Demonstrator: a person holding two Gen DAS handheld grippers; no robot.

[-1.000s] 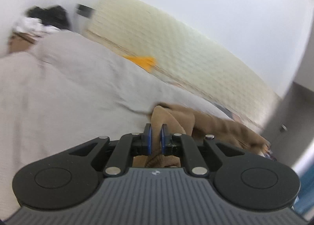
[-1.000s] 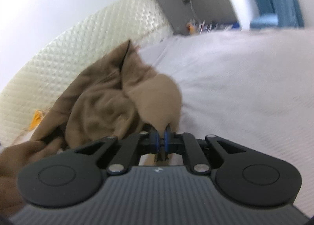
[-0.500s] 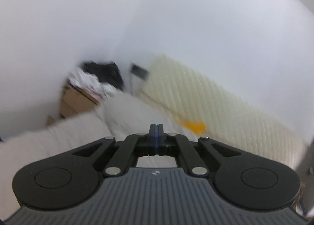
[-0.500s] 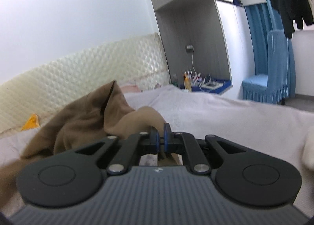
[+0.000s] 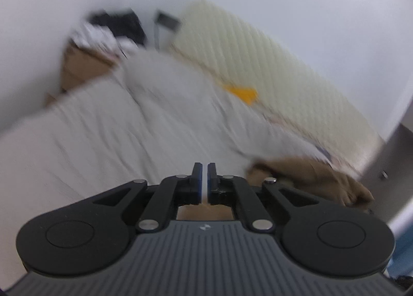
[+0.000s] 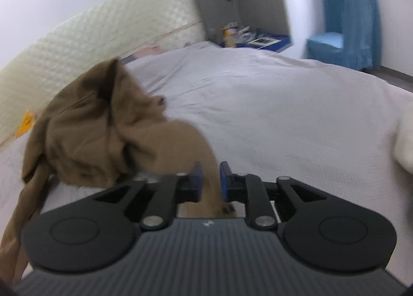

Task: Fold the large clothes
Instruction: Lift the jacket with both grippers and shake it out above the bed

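The right claw (image 6: 209, 179) is spreading its jaws, with brown cloth between them, no longer pinched. The left claw (image 5: 204, 179) is pressed together, empty. The brown garment (image 6: 103, 128) is lying crumpled on the bed (image 6: 284, 104); the folding seems hardly begun.

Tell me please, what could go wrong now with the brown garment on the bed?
1. The right gripper is opening with a flap of the brown garment between its pads, so the cloth may drop in a heap.
2. The garment is bunched on the bed, so folding may trap creases.
3. The left gripper looks empty; one end is uncontrolled.
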